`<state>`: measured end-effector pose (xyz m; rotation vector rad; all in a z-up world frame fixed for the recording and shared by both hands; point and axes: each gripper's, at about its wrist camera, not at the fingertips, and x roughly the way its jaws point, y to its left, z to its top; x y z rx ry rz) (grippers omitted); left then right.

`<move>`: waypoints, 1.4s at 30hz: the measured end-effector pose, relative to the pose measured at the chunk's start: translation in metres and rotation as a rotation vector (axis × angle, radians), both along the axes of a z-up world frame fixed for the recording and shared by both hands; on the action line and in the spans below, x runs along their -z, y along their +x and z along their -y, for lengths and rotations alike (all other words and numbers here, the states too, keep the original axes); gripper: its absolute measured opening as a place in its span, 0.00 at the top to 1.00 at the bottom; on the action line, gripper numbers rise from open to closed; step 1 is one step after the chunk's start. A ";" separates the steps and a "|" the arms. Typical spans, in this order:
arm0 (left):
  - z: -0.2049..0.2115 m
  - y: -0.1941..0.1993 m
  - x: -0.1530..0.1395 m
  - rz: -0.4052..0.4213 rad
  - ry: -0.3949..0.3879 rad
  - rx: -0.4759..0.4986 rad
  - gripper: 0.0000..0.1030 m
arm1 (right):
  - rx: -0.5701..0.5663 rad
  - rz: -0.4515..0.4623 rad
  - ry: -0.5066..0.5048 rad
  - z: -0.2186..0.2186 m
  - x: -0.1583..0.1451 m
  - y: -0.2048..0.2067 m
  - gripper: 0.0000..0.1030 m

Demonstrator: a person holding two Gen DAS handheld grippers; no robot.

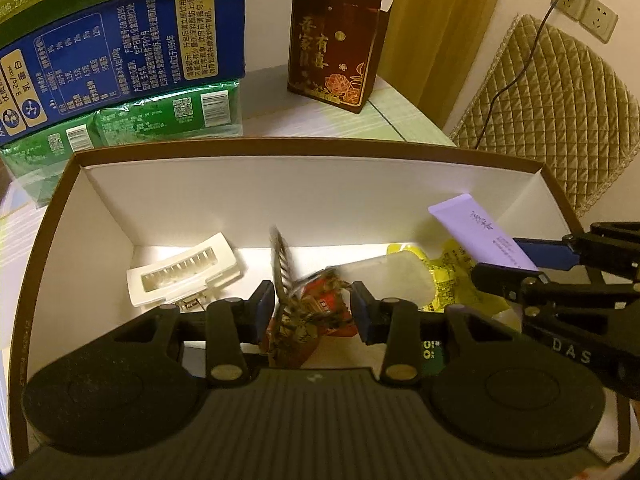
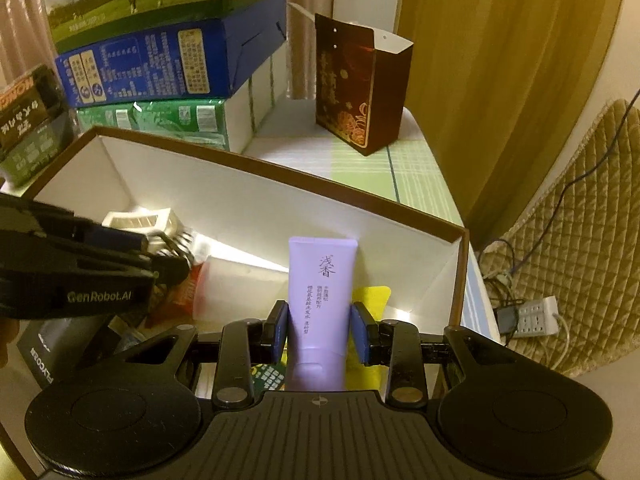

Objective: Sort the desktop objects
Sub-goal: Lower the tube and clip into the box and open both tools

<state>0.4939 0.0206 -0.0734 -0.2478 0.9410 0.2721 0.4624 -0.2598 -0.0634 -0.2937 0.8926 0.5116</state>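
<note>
Right gripper clamps soft, squashy lilac tube low-centre above brown box; left gripper pinches light crinkly snack wrapper, best held mid-body.

Both cameras sit just behind their own gripper and look steeply down and forward, close over the open box on the counter. The left view faces the box's far wall squarely; the right view looks from further right, slanting across it. Both share the box interior, the stacked cartons, the dark paper bag, and each other's gripper at the edge.
</note>
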 end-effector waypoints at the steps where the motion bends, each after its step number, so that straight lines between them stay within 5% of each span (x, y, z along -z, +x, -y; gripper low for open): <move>1: -0.001 0.000 0.000 0.004 0.001 -0.002 0.64 | -0.002 -0.001 -0.002 0.000 0.000 0.000 0.70; 19: -0.005 -0.019 -0.017 0.009 0.043 -0.041 0.36 | -0.017 -0.002 0.027 0.002 0.000 -0.001 0.70; 29: 0.006 -0.041 -0.033 0.024 0.062 -0.062 0.18 | -0.080 0.010 0.100 0.022 -0.018 -0.035 0.19; 37: 0.027 -0.071 -0.059 0.066 0.093 -0.094 0.08 | -0.087 0.022 0.142 0.043 -0.033 -0.078 0.02; 42: 0.044 -0.098 -0.073 0.104 0.113 -0.134 0.03 | -0.081 0.025 0.147 0.056 -0.042 -0.103 0.02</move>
